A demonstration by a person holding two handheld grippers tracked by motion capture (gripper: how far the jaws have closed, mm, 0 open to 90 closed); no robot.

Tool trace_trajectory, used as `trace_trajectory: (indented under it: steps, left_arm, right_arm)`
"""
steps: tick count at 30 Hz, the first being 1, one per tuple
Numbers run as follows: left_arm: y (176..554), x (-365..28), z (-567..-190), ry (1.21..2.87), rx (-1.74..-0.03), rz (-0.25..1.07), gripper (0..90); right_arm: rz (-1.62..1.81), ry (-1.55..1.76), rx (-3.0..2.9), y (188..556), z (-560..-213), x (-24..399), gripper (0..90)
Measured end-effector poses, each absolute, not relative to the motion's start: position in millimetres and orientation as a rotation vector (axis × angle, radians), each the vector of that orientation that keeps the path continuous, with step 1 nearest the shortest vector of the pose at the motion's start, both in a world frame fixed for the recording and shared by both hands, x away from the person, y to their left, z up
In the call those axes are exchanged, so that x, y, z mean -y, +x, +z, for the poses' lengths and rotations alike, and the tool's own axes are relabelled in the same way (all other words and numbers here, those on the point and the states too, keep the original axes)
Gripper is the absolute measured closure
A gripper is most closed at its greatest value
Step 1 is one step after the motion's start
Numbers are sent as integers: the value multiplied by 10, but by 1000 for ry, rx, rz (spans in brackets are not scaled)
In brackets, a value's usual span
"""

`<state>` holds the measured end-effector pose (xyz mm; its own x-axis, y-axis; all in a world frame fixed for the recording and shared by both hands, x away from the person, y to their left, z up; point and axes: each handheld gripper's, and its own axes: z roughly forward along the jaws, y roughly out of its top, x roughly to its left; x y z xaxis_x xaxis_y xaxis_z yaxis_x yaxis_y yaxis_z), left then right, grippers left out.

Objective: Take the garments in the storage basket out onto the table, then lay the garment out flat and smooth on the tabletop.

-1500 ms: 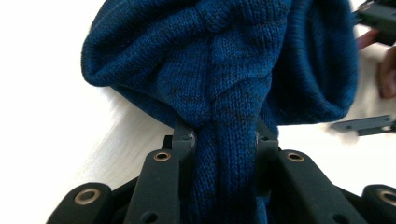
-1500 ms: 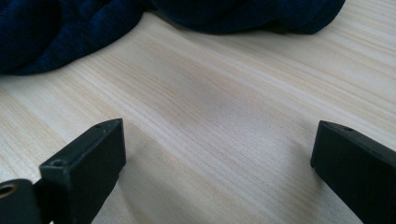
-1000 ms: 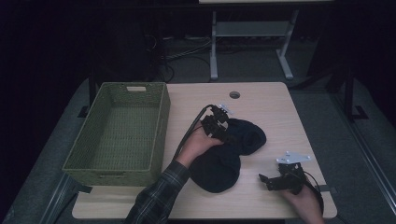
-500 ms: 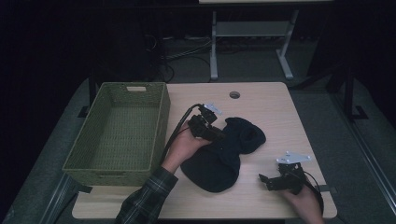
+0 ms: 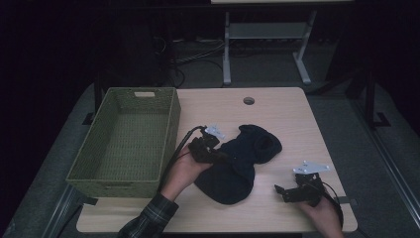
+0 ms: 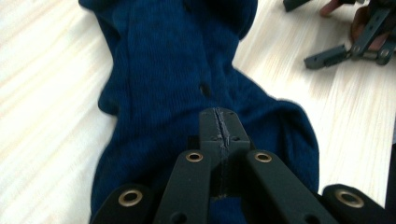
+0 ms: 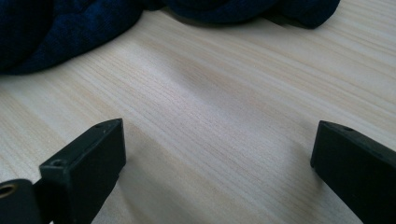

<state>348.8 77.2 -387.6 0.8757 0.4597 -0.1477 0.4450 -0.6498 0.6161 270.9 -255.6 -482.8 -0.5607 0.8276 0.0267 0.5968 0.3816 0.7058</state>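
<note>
In the high view, a dark blue knitted garment (image 5: 242, 161) lies mid-table, nearer the front edge, beside a green basket (image 5: 124, 139) along the left edge. The left gripper (image 5: 221, 156) rests on its left side; the right gripper (image 5: 281, 190) sits near the front right corner. In the left gripper view, the jaws (just closing) meet tip to tip on the garment (image 6: 187, 84); whether they pinch fabric, I cannot tell. In the right gripper view, the jaws stand wide over bare table (image 7: 219, 121), holding nothing.
</note>
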Motion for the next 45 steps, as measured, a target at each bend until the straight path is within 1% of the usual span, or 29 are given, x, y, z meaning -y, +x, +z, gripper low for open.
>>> trace_trajectory:
  steps: [11, 19, 24, 28, 37, 42, 44, 45]
  left_arm:
    - [3222, -949, -4094, 2390, -685, 87, 898]
    - [3026, -918, -4327, 2454, -700, 67, 898]
    - [2988, -901, -4480, 2503, -703, 32, 898]
    - [2975, -900, -4486, 2504, -688, 32, 898]
    - [2991, -946, -4510, 2460, -714, -3, 899]
    - [2993, -954, -4515, 2455, -716, -8, 899]
    - [2999, -959, -4518, 2448, -721, -19, 898]
    - [3004, -964, -4516, 2452, -717, -21, 899]
  right_arm:
    - [979, 1246, -2317, 2708, -4828, 2556, 30]
    - [977, 1247, -2316, 2709, -4828, 2556, 30]
    - [976, 1247, -2316, 2709, -4828, 2556, 30]
    - [975, 1247, -2316, 2709, -4828, 2556, 30]
    - [977, 1244, -2320, 2715, -4828, 2555, 28]
    - [957, 1272, -2329, 2749, -4753, 2554, 78]
    - [992, 1275, -2329, 2757, -4696, 2572, 144]
    - [1009, 1276, -2319, 2764, -4668, 2580, 144]
